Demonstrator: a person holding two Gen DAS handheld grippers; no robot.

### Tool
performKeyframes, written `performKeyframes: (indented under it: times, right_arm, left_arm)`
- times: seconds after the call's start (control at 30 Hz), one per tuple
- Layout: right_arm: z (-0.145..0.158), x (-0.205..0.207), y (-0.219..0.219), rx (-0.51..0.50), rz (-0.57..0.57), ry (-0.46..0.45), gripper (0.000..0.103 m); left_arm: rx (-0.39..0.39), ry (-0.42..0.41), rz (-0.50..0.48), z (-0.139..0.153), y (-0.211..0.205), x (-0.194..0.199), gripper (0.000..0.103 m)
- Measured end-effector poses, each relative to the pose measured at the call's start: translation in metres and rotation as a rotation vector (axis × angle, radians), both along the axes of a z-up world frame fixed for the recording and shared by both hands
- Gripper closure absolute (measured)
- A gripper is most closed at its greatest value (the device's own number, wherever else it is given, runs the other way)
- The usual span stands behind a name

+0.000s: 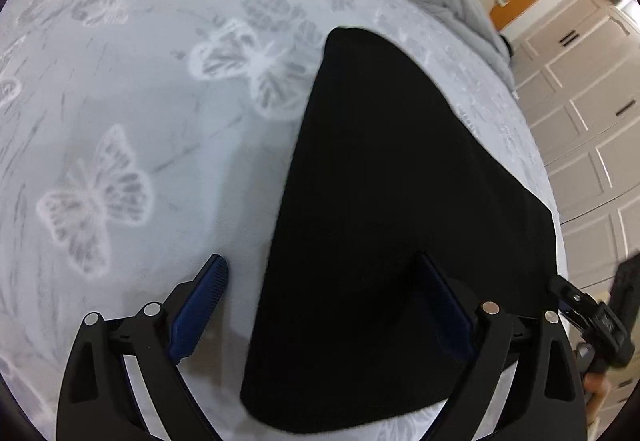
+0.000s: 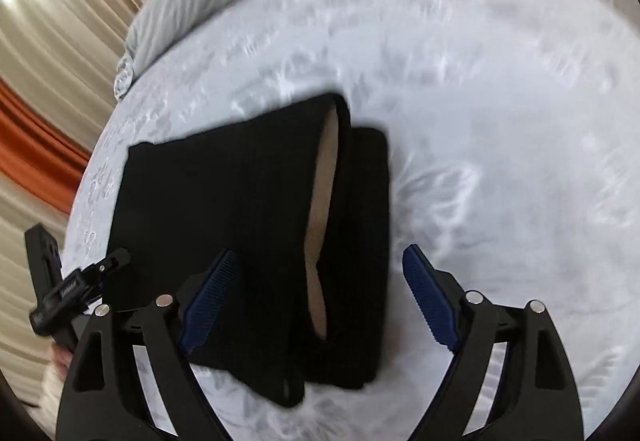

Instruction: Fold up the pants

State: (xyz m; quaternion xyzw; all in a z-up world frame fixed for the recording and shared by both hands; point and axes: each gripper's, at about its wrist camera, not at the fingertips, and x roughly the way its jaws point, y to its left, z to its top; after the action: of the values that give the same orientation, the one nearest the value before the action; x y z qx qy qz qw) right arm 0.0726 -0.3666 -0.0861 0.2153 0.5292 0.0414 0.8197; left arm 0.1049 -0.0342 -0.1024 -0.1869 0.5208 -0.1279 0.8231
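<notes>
Bed [image 1: 120, 101] with butterfly-print sheet carries folded black pants [image 1: 380, 221] near its edge; wide bare sheet beside them. Left tool [image 1: 322, 265] wide open, empty, straddling pants' edge. Right tool [image 2: 320, 257] open above waistband, gripping nothing.

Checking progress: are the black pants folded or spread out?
Folded: the black pants lie as a compact layered stack on the bedspread, tan lining showing between layers.

Black pants [image 1: 384, 209] flat on butterfly-print bedsheet [image 1: 120, 121], wide-apart left tongs [image 1: 320, 265] straddling their near edge
</notes>
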Motion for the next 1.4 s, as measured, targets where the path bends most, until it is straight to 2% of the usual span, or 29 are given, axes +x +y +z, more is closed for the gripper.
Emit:
performKeyframes:
  times: [0.03, 0.07, 0.1, 0.17, 0.23, 0.27, 0.33, 0.43, 0.47, 0.5, 0.57, 0.6, 0.63, 0.67, 0.7, 0.77, 0.83, 0.87, 0.9, 0.93, 0.97, 1.0, 1.03, 1.1, 1.13, 1.2, 1.27, 1.33, 1.4]
  right_arm:
    - [-0.005, -0.003, 0.001, 0.024, -0.008, -0.008, 0.031]
    - [-0.002, -0.003, 0.004, 0.032, -0.010, -0.022, 0.044]
    - [0.011, -0.003, 0.011, 0.025, 0.004, -0.041, 0.055]
    - [0.039, -0.010, 0.019, 0.066, 0.030, -0.111, 0.070]
    - [0.067, -0.024, 0.030, 0.120, 0.067, -0.187, 0.070]
    - [0.076, -0.031, 0.036, 0.123, 0.094, -0.209, 0.070]
    - [0.076, -0.046, 0.045, 0.136, 0.128, -0.201, 0.069]
    - [0.034, -0.054, 0.053, 0.091, 0.138, -0.038, 0.059]
    - [0.018, -0.054, 0.054, 0.020, 0.114, 0.030, 0.054]
    - [0.006, -0.056, 0.052, -0.027, 0.079, 0.066, 0.040]
    - [0.016, -0.064, 0.045, -0.032, 0.032, -0.004, 0.030]
    - [0.023, -0.065, 0.045, -0.045, 0.023, -0.032, 0.029]
    - [0.027, -0.067, 0.044, -0.048, 0.015, -0.054, 0.025]
    - [0.031, -0.069, 0.043, -0.046, -0.002, -0.073, 0.014]
    - [0.031, -0.066, 0.042, -0.033, -0.004, -0.077, 0.013]
    - [0.025, -0.058, 0.045, 0.002, 0.012, -0.054, 0.013]
    - [0.010, -0.047, 0.055, 0.021, 0.037, -0.024, 0.013]
    - [0.005, -0.042, 0.055, 0.022, 0.045, -0.011, 0.016]
    - [-0.001, -0.037, 0.059, 0.020, 0.057, -0.007, 0.035]
    - [0.001, -0.035, 0.060, 0.026, 0.063, -0.023, 0.039]
    - [0.005, -0.034, 0.062, 0.023, 0.075, -0.040, 0.055]
    - [0.015, -0.035, 0.065, 0.029, 0.097, -0.059, 0.065]
    - [0.026, -0.038, 0.064, 0.058, 0.113, -0.085, 0.066]
    - [0.049, -0.047, 0.069, 0.093, 0.164, -0.149, 0.067]
    - [0.058, -0.052, 0.072, 0.086, 0.192, -0.174, 0.067]
    - [0.058, -0.058, 0.078, 0.057, 0.221, -0.171, 0.063]
    - [0.031, -0.051, 0.080, -0.056, 0.199, -0.054, 0.044]
    - [0.014, -0.048, 0.074, -0.118, 0.134, 0.003, 0.030]
    - [0.031, -0.052, 0.071, -0.100, 0.102, -0.059, 0.031]
  left_arm:
    - [0.003, -0.016, -0.015, -0.001, -0.004, 0.000, 0.012]
    - [0.002, -0.036, -0.023, 0.000, -0.006, -0.001, 0.018]
    - [-0.036, -0.060, -0.050, 0.001, -0.009, -0.002, 0.045]
    - [-0.070, -0.048, -0.059, 0.006, -0.006, 0.000, 0.063]
    - [-0.102, -0.057, -0.064, 0.026, 0.005, -0.004, 0.084]
    - [-0.118, -0.081, -0.080, 0.046, 0.015, -0.011, 0.086]
    - [-0.130, -0.113, -0.092, 0.072, 0.033, -0.024, 0.087]
    - [-0.069, -0.148, -0.091, 0.094, 0.062, -0.044, 0.082]
    - [-0.020, -0.135, -0.096, 0.091, 0.065, -0.046, 0.077]
    - [0.047, -0.105, -0.104, 0.077, 0.067, -0.045, 0.076]
    - [0.138, -0.073, -0.071, 0.056, 0.072, -0.046, 0.076]
    - [0.141, -0.056, -0.060, 0.045, 0.075, -0.047, 0.071]
    - [0.114, -0.036, -0.058, 0.039, 0.076, -0.047, 0.056]
    - [0.076, -0.019, -0.055, 0.035, 0.079, -0.048, 0.046]
    - [0.019, -0.005, -0.046, 0.033, 0.081, -0.047, 0.031]
    - [-0.024, -0.001, -0.014, 0.030, 0.080, -0.043, 0.023]
    - [0.007, 0.008, 0.004, 0.024, 0.076, -0.038, 0.017]
    - [0.016, 0.020, 0.015, 0.019, 0.071, -0.031, 0.017]
    - [-0.010, 0.047, 0.015, 0.010, 0.067, -0.025, 0.017]
    - [-0.051, 0.064, 0.014, 0.001, 0.064, -0.021, 0.018]
    - [-0.054, 0.035, 0.011, 0.002, 0.059, -0.020, 0.019]
    - [-0.057, 0.012, -0.016, 0.005, 0.055, -0.020, 0.047]
    - [-0.085, 0.011, -0.057, 0.007, 0.050, -0.020, 0.061]
    - [-0.078, -0.022, -0.050, 0.027, 0.053, -0.029, 0.084]
    - [-0.085, -0.047, -0.063, 0.040, 0.056, -0.036, 0.086]
    - [-0.112, -0.067, -0.085, 0.064, 0.063, -0.053, 0.087]
    - [-0.086, -0.087, -0.077, 0.075, 0.068, -0.067, 0.084]
    - [0.047, -0.082, -0.052, 0.062, 0.068, -0.071, 0.070]
    - [0.157, -0.018, -0.044, 0.037, 0.063, -0.064, 0.065]
